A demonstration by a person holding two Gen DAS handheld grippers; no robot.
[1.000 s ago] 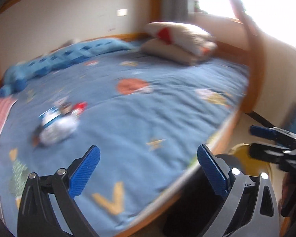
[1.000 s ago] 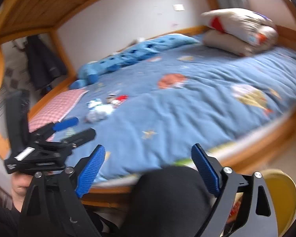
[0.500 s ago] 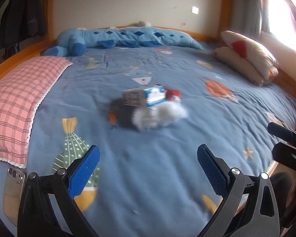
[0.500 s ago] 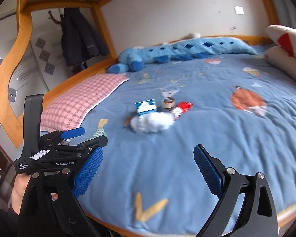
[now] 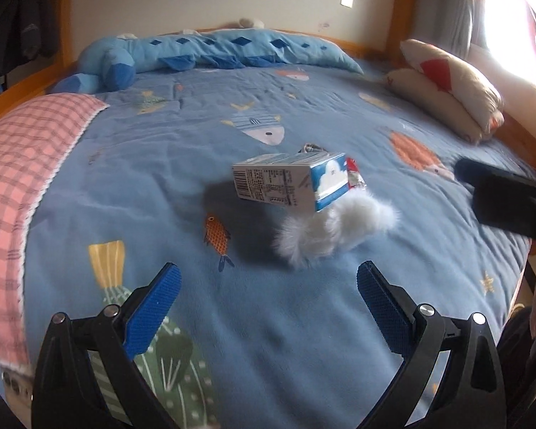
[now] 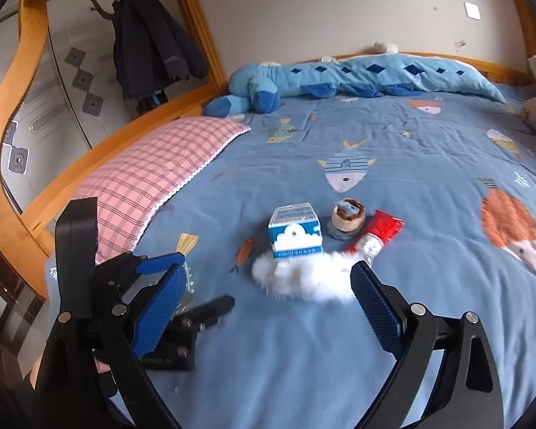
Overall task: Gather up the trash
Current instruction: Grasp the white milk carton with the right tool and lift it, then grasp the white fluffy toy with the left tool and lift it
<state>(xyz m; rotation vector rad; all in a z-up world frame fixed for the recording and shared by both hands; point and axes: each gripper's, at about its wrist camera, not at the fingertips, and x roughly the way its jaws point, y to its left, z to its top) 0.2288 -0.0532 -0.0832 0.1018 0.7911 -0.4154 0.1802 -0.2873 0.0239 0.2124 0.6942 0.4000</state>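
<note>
Trash cluster, mid-bed on blue fish-print bedspread [image 6: 393, 339]: milk carton [image 6: 294, 230], blue-and-white, barcode panel showing in left view, resting against or partly on white fluffy wad [image 6: 303, 279]; whether tissue or fur, cannot tell. Just behind: small brown paper cup [image 6: 348, 214], crumpled. Beside that: red-and-silver wrapper [image 6: 378, 236], flattened, touching the wad's far edge. All four items close together, none lifted. Left tool [image 5: 268, 296]: spread wide, blue pads empty, aimed at the cluster, hovering short of the wad. Right tool [image 6: 268, 293]: likewise wide and empty, right pad just beside the wad in its own view. Surroundings: pink checked pillow [image 6: 153, 175] to the left, long blue plush toy [image 6: 339, 78] along the far wall, cream cushions [image 5: 450, 89] at the right, wooden bed frame [image 6: 25, 82], dark coat [image 6: 150, 46] on a hook, phone corner [image 5: 16, 382] at the bedspread's near left edge. No bin in sight. Step in hand, by judgement: approach, first pick not yet made. Next move: lowering one tool over a single item, likely the wad or carton as nearest, pads either side, closing gently; soft bedding underneath, so care against pinching fabric along with the item.
</note>
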